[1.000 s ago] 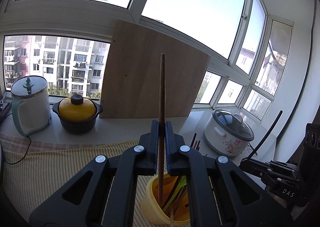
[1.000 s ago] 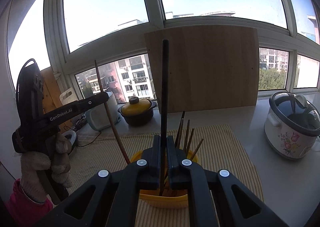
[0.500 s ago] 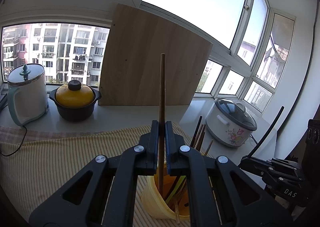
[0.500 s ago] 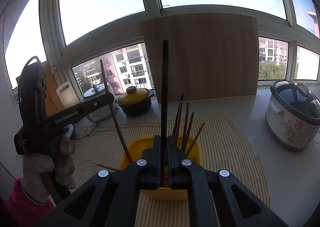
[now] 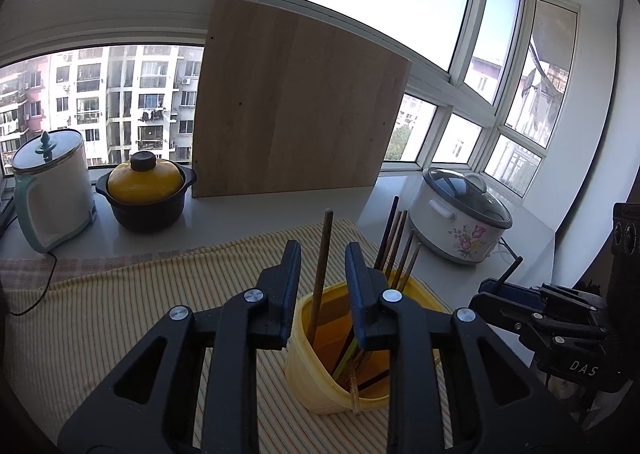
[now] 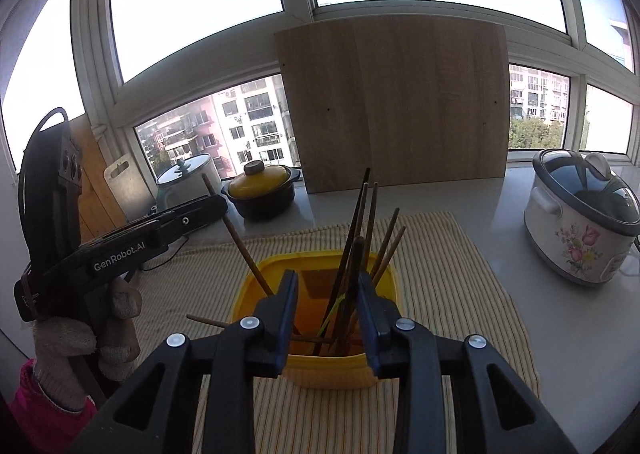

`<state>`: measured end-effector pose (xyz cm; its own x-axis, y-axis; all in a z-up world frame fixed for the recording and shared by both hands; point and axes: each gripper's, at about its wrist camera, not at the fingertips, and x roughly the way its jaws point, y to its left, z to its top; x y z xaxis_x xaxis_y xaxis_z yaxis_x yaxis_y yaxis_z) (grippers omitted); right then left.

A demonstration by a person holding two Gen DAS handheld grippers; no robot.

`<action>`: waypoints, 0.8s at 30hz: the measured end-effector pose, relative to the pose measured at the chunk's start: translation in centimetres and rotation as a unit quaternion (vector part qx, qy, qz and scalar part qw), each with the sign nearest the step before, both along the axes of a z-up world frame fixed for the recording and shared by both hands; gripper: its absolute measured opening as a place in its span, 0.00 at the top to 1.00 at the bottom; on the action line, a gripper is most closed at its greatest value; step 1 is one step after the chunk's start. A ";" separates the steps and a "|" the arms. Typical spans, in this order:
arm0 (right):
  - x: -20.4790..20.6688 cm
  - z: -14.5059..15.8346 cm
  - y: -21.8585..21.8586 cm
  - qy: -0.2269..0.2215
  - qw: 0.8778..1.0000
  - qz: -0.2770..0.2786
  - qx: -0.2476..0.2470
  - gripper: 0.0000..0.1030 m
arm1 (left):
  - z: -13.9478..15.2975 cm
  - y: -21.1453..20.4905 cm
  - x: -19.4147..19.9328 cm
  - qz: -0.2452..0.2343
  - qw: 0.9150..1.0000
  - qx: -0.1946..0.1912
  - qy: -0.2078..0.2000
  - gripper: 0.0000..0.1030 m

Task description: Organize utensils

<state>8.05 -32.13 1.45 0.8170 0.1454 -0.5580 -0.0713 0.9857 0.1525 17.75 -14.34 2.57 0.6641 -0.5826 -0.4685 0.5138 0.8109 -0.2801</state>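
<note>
The left tool (image 5: 323, 266) has just been opening; its jaws stand narrowly apart, and a brown chopstick (image 5: 321, 266) stands free between them, its lower end inside the yellow container (image 5: 320, 386) just below. The right tool (image 6: 327, 302) has also just been opening, with a dark chopstick (image 6: 354, 274) loose between its jaws, resting in the same container among other chopsticks (image 6: 384, 242). The container sits on a striped cloth (image 6: 440, 254) on the surface (image 6: 568, 334).
</note>
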 end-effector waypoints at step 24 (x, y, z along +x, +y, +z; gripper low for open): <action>-4.6 3.2 2.1 -0.081 0.993 -0.065 -0.061 0.00 | 2.6 4.9 -9.9 0.036 0.997 0.034 -0.065 0.14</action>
<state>3.42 -29.98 4.60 0.9053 -0.0280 -0.4240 0.0437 0.9987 0.0275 7.88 -9.41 5.13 0.7608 -0.5008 -0.4128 0.4815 0.8620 -0.1585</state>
